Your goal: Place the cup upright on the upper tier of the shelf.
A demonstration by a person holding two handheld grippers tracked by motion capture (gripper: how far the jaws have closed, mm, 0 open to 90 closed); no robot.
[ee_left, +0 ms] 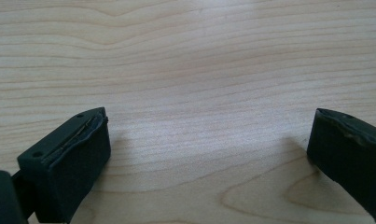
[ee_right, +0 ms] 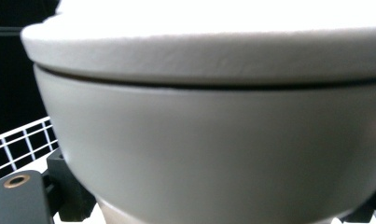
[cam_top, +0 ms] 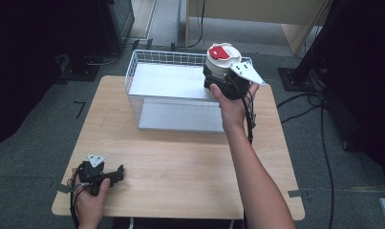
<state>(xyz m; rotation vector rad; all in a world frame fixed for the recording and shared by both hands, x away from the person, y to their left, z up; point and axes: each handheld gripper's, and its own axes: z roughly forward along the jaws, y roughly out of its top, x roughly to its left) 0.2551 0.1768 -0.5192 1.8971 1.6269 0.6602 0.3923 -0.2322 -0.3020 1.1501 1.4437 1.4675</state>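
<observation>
A white round tub with a red-patched lid [cam_top: 221, 58] hangs over the right end of the white wire basket [cam_top: 147, 62], held by my right gripper [cam_top: 219, 78], which is shut on its body. In the right gripper view the tub's pale wall and lid rim [ee_right: 209, 135] loom close, with basket wire [ee_right: 22, 140] behind at lower left. My left gripper [cam_top: 114, 174] rests on the wooden table [cam_top: 180, 162] near its front left corner. Its two black pads [ee_left: 78, 158] stand wide apart over bare wood, so it is open and holds nothing.
The basket stands at the back of the table with a white floor panel inside. Black stands and cables [cam_top: 319, 100] lie on the grey carpet to the right. A dark cabinet [cam_top: 118, 19] stands behind at the left.
</observation>
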